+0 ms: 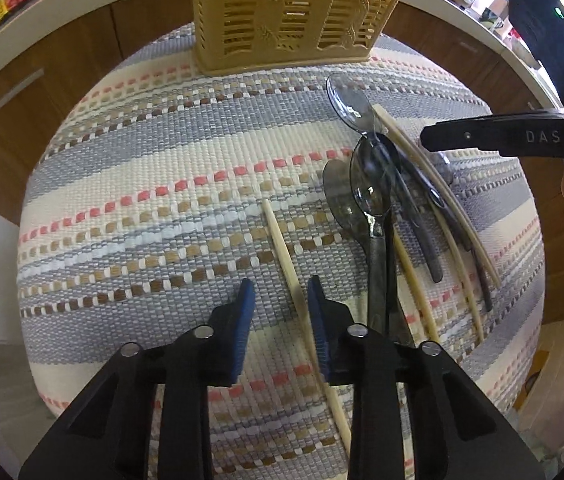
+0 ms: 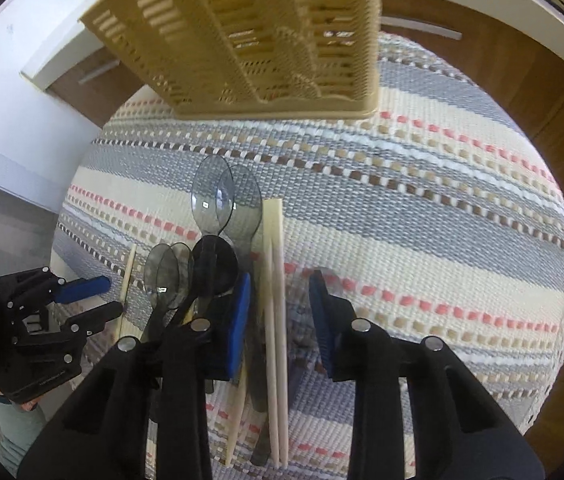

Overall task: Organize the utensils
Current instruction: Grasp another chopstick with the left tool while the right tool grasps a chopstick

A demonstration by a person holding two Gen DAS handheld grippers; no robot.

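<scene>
**On the striped bench, both tongs bracket chopsticks**

Toward 12 o'clock a slotted basket [image 1: 294,16] is stood ready to receive utensils. The left tongs [image 1: 280,300] are held apart around a lone chopstick [image 1: 282,246], pads not yet pressing. The right tongs [image 2: 280,294] straddle a chopstick pair [image 2: 274,264], likewise unclamped. Smoky plastic spoons [image 2: 222,208] are piled at 10 o'clock, probably left for later.

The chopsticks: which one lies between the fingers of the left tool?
The single chopstick lying apart, left of the spoons. The other chopsticks lie mixed with the cutlery pile.
</scene>
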